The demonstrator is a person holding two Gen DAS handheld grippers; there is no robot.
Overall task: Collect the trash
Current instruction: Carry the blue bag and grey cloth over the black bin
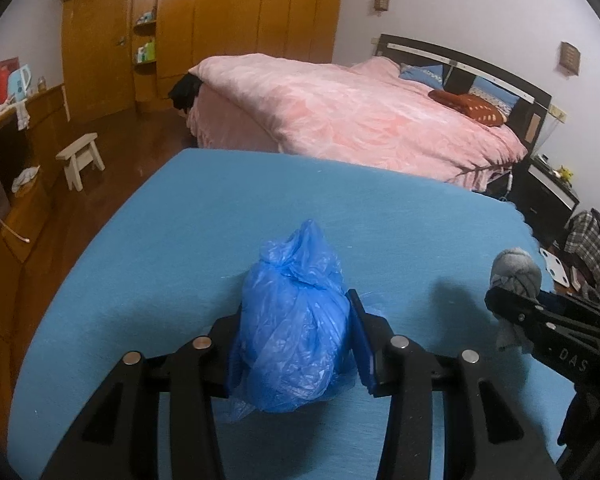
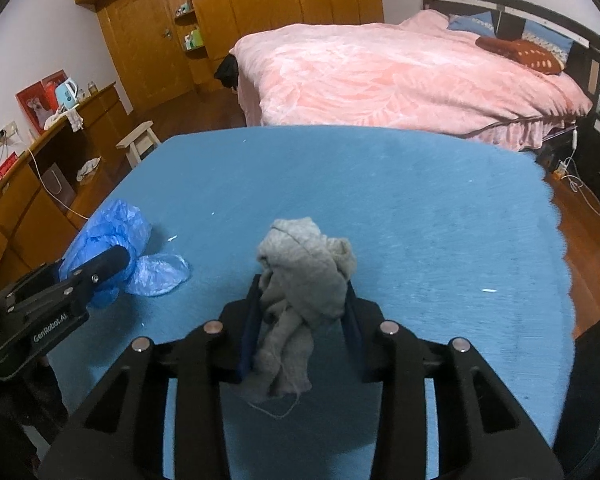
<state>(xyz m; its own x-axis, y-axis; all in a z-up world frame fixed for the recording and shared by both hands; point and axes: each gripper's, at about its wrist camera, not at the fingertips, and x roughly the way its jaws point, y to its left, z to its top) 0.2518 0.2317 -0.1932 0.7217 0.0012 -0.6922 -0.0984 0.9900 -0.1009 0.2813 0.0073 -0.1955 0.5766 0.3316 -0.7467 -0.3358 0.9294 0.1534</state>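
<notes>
Left gripper (image 1: 296, 344) clamped on a blue plastic bag (image 1: 296, 332), bag bulging up betw. the pads w/ its knotted top above the fingertips. In the right wrist view, same bag (image 2: 104, 236) sitting at the left side of the blue tabletop (image 2: 420, 208), part of it spread flat on the cloth beside the left gripper (image 2: 112, 264).

Right gripper (image 2: 302, 320) clamped on a crumpled grey rag (image 2: 304, 276), fabric bunched above the pads and hanging loose below, a thread trailing under it. Rag looks lifted clear of the table, but contact underneath hard to tell. From the left wrist view, grey rag (image 1: 516, 272) seen at the far right, pinched in the right gripper (image 1: 512, 304), well apart from the bag.

A few small white scraps (image 2: 489, 291) scattered on the cloth. Beyond the table: bed w/ pink cover (image 2: 400, 76), wooden wardrobe (image 2: 300, 0), small stool (image 1: 82, 156) on the floor.
</notes>
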